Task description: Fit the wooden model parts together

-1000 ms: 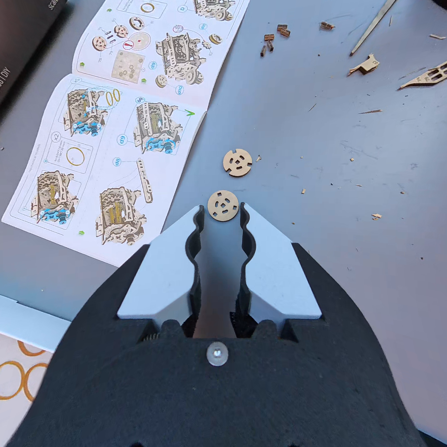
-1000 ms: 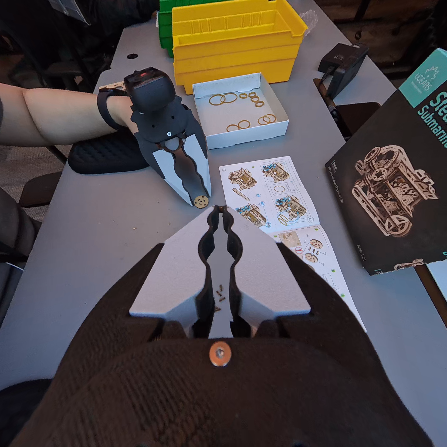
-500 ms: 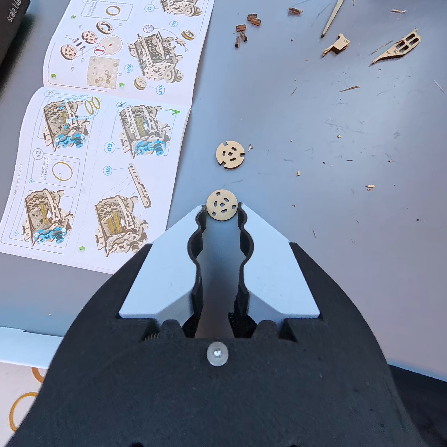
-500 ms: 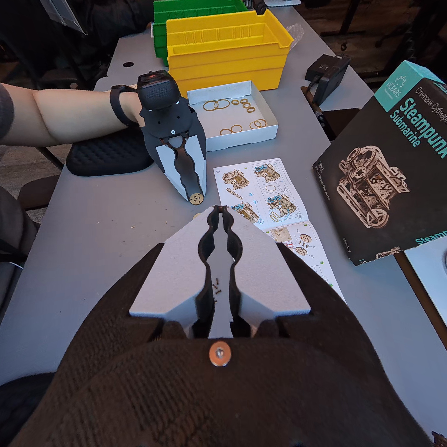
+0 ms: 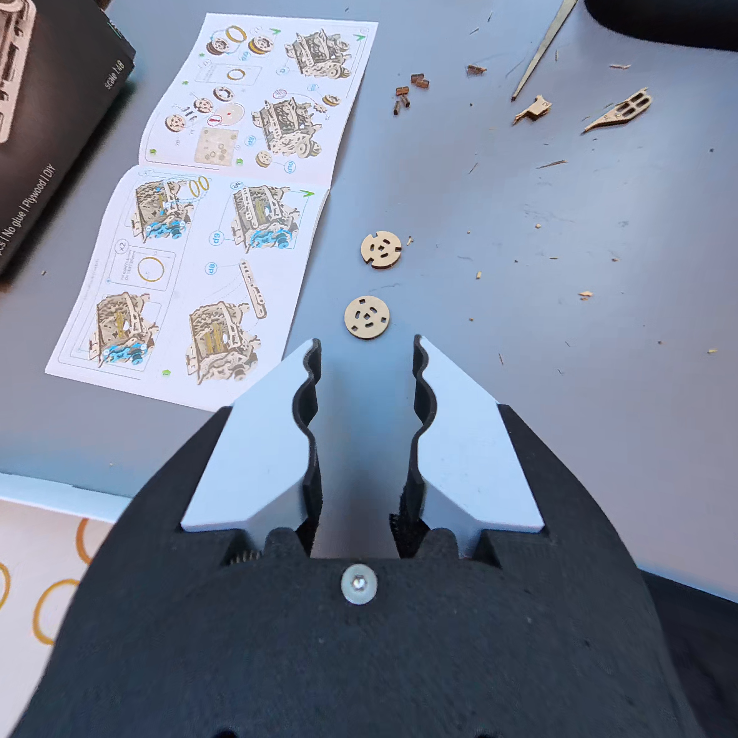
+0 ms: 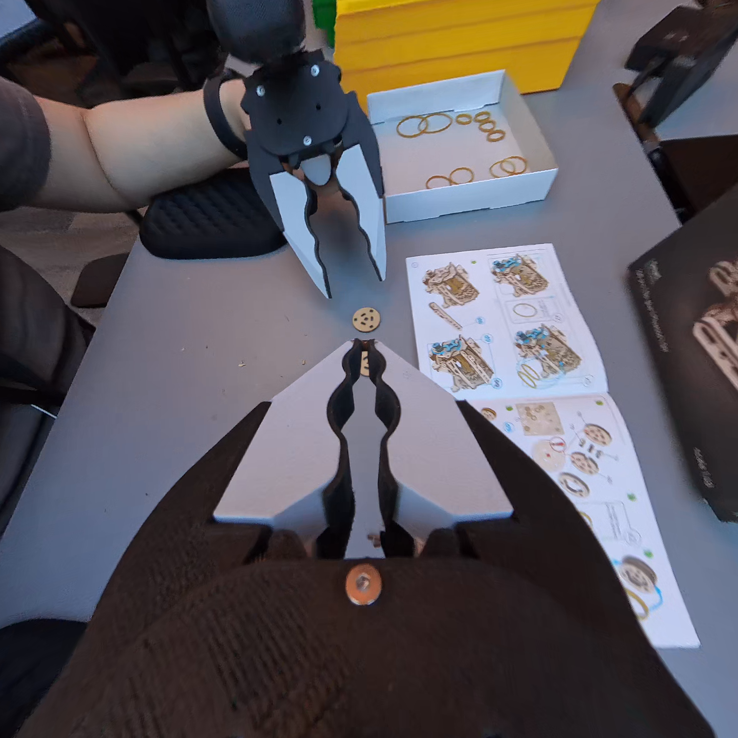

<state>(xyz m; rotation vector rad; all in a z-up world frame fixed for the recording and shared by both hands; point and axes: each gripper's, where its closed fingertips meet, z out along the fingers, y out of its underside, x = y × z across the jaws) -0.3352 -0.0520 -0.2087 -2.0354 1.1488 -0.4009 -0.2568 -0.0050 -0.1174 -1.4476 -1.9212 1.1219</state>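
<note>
Left claw [image 5: 366,345] spread wide, empty, round wooden disc [image 5: 366,318] just beyond tips; right claw [image 6: 364,342] pinched on tiny dark piece

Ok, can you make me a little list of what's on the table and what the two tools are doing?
left tool: open, empty
right tool: tips nearly together; whether they pinch anything can't be told
round wooden disc: flat on the table, just ahead of left tool
notched wooden disc: flat, just beyond the round one, not touching
instruction booklet: open
white box: holds rubber bands
table: grey, scattered wood chips
</note>
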